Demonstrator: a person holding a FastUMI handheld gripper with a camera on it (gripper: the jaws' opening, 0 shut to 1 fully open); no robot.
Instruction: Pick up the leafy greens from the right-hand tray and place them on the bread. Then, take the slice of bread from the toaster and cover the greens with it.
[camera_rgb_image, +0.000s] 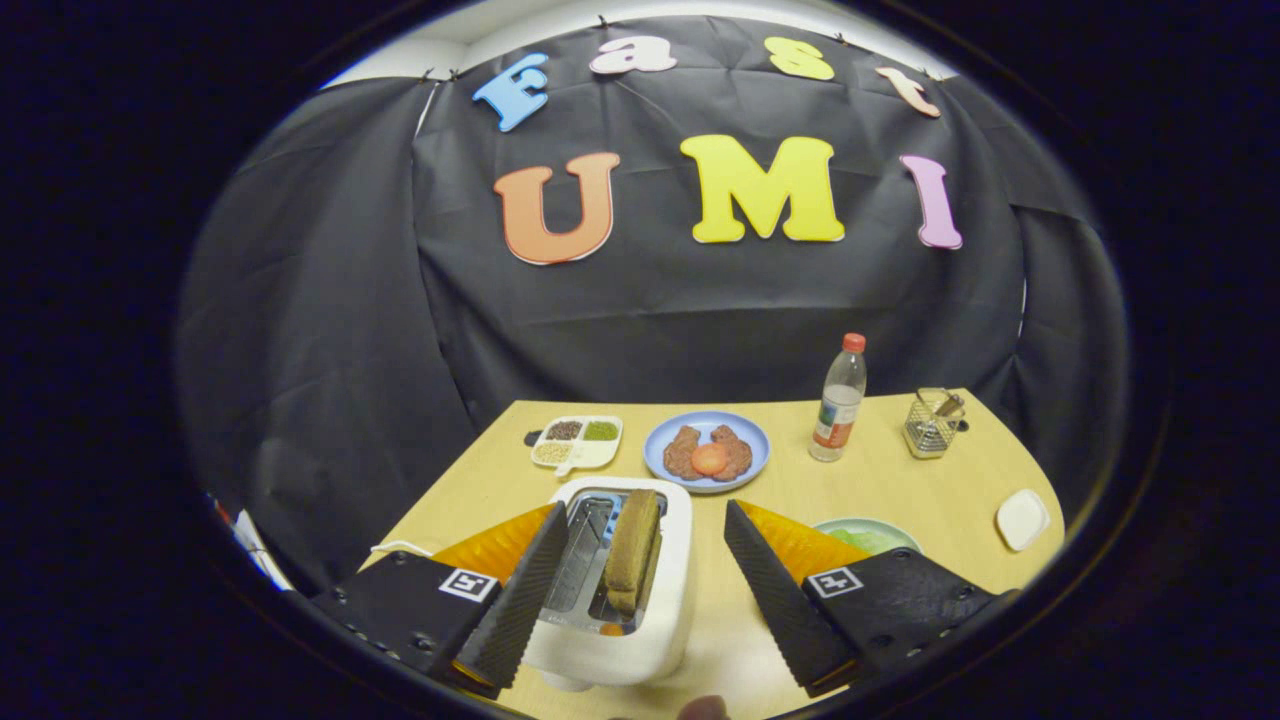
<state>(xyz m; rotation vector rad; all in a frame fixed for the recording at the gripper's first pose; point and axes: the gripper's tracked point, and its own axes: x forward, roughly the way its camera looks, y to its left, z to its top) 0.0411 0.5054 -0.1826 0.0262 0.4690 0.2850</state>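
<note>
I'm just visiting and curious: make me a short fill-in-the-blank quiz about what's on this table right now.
1. The slice of bread stands in the white ____.
2. The gripper has its fingers ____, one on each side of the toaster.
3. The bottle has a ____ cap.
4. The blue plate lies between the bottle and the divided ____ of grains.

Missing words: toaster; open; red; tray

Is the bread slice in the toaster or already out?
In. The bread slice stands upright in a slot of the white toaster, its top edge above the rim, just ahead of the open gripper, whose fingers touch nothing.
</note>
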